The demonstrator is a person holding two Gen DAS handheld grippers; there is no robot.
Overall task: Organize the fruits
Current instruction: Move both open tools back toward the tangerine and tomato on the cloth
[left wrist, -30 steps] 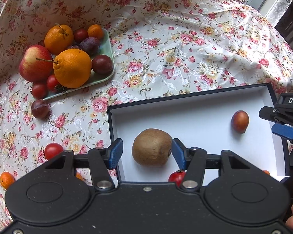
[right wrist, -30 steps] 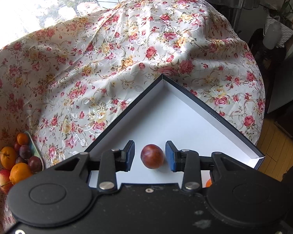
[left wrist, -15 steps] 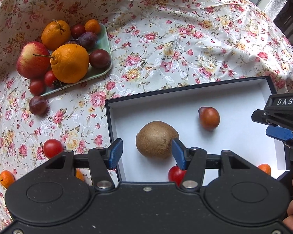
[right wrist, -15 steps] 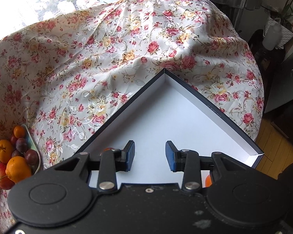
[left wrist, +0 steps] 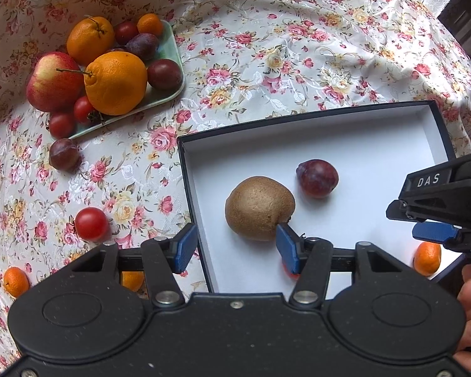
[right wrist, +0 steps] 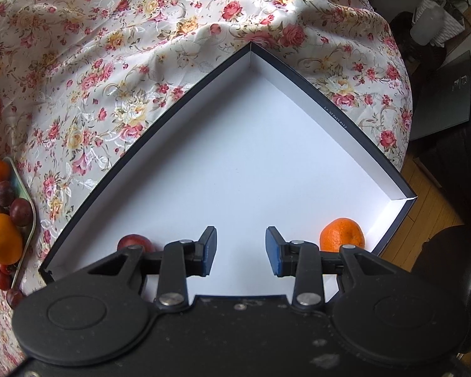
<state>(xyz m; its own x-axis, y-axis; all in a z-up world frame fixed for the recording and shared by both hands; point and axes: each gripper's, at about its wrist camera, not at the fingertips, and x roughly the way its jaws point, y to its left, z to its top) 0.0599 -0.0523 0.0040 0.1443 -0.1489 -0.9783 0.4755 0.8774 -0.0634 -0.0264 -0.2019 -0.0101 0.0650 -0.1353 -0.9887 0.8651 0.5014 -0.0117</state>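
Observation:
A shallow white box (left wrist: pixel 376 144) with dark walls lies on the flowered cloth. In it lie a brown kiwi (left wrist: pixel 260 207), a dark red plum (left wrist: pixel 317 178) just right of the kiwi, a small mandarin (left wrist: pixel 427 257) and a red fruit (left wrist: pixel 286 268) mostly hidden behind my left finger. My left gripper (left wrist: pixel 234 249) is open and empty, over the box's near left wall, short of the kiwi. My right gripper (right wrist: pixel 241 250) is open and empty above the box floor (right wrist: pixel 251 157); the plum (right wrist: pixel 135 243) and mandarin (right wrist: pixel 342 235) flank it. It shows in the left wrist view (left wrist: pixel 436 216).
A green tray (left wrist: pixel 169 50) at the far left holds oranges (left wrist: pixel 116 83), an apple (left wrist: pixel 55 81), plums and small tomatoes. Loose on the cloth are a plum (left wrist: pixel 64 158), a tomato (left wrist: pixel 91 223) and mandarins (left wrist: pixel 15 281). The table edge drops off at the right.
The plum has rolled left across the box floor and now rests beside the kiwi. My right gripper has drawn back, empty. My left gripper has shifted left, away from the kiwi.

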